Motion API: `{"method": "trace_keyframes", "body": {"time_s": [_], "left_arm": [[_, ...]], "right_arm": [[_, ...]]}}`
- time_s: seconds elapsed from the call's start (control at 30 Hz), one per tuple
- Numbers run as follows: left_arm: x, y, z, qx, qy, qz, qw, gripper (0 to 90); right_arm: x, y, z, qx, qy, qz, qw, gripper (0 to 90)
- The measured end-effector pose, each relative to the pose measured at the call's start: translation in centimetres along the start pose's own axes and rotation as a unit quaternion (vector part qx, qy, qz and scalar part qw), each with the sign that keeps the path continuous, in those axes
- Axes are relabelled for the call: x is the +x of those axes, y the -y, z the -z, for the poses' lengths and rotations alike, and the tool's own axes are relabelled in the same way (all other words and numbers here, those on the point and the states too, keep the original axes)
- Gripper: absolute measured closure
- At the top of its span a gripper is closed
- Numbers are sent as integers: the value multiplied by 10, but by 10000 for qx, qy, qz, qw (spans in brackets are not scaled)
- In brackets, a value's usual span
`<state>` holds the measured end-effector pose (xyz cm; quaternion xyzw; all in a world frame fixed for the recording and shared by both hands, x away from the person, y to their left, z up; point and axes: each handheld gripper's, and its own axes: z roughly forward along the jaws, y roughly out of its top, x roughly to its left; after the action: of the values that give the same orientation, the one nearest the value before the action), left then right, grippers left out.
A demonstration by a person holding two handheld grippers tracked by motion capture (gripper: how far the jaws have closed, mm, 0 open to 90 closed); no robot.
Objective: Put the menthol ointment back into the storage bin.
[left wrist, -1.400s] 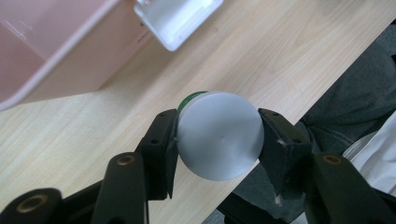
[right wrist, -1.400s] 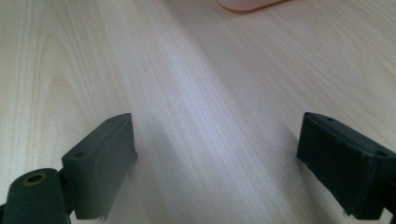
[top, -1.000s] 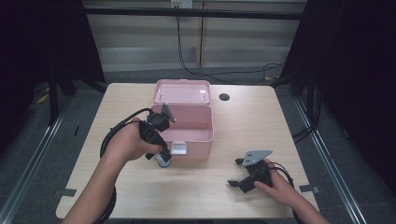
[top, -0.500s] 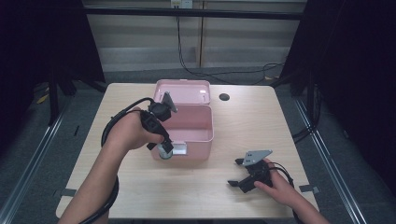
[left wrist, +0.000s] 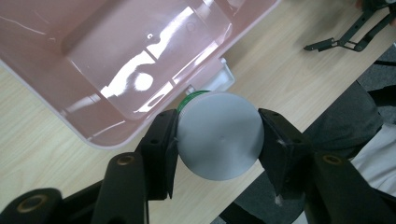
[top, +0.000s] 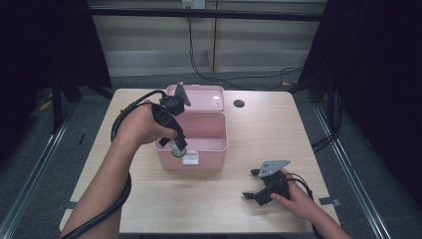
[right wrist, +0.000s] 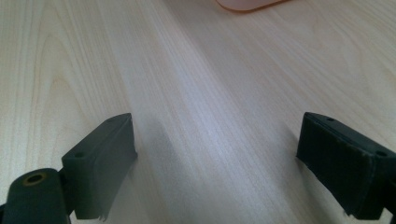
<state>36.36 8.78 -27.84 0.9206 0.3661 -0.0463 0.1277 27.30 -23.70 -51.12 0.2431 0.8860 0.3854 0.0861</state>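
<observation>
My left gripper (top: 175,145) is shut on a small round jar (top: 178,149) with a pale grey lid and a green band. In the left gripper view the black pads press on both sides of the jar (left wrist: 219,135). It hangs over the front left rim of the open pink box (top: 216,145), whose inside (left wrist: 93,56) looks bare. My right gripper (top: 250,184) rests open on the table at the front right. Between its jaws (right wrist: 217,158) lies nothing but wood.
The box's lid (top: 204,94) lies open at the back and a white latch (top: 190,159) sits on its front wall. A dark round hole (top: 239,103) marks the table at the far right. The right gripper (left wrist: 355,37) is far off in the left gripper view.
My left gripper has risen with the jar and moved from just in front of the box to above its front rim. The right gripper has stayed put.
</observation>
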Motion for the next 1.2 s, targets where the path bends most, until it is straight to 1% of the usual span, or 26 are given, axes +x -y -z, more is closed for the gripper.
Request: {"method": "trace_keyframes", "body": {"time_s": [0.13, 0.2, 0.3, 0.33, 0.4, 0.53, 0.6, 0.73, 0.8, 0.87, 0.93, 1.0, 1.07, 1.13, 1.17, 1.2], "left_arm": [[1, -7, 3, -16, -104, -33, 9999, 501], [1, -9, 3, -37, -120, -27, 9999, 501], [1, -13, 3, -8, -174, -55, 9998, 501], [1, -16, 3, 9, -227, -90, 9997, 501], [2, -18, 3, -5, -224, -116, 9997, 501], [4, -24, 2, -67, -199, -55, 9998, 501], [6, -26, 2, -73, -239, -8, 9997, 501], [10, -32, -1, -116, -243, 2, 9996, 501], [12, -35, -3, -131, -297, 11, 9995, 500], [12, -37, -3, -142, -298, 13, 9995, 501], [14, -41, -6, -163, -301, 76, 9994, 501], [15, -42, -7, -178, -285, 76, 9994, 501], [16, -44, -9, -144, -303, 91, 9994, 501], [16, -47, -12, -176, -316, 60, 9993, 501], [17, -48, -13, -162, -265, 54, 9995, 501], [19, -50, -15, -216, -220, 62, 9995, 501]], "right_arm": [[0, 0, 0, 1, 1, -3, 10000, 108], [0, 0, 0, 0, -1, 0, 10000, 108], [0, 0, 0, 9, 0, -9, 10000, 108], [0, 0, 0, 7, -3, -9, 10000, 108], [0, 0, 0, 7, -4, -10, 10000, 108], [0, 0, 0, 12, 0, -11, 10000, 108], [0, 0, 0, 6, -3, -11, 10000, 108], [0, 0, 0, 7, -4, -10, 10000, 108], [0, 0, 0, 6, -4, -10, 10000, 108], [0, 0, 0, 7, -4, -10, 10000, 108], [0, 0, 0, 6, -3, -11, 10000, 108], [0, 0, 0, 7, -5, -13, 10000, 108], [0, 0, 0, 11, 5, -10, 10000, 108], [0, 0, 0, 8, -4, -12, 10000, 108], [0, 0, 0, 8, -4, -12, 10000, 108], [0, 0, 0, 7, -4, -13, 10000, 108]]}}
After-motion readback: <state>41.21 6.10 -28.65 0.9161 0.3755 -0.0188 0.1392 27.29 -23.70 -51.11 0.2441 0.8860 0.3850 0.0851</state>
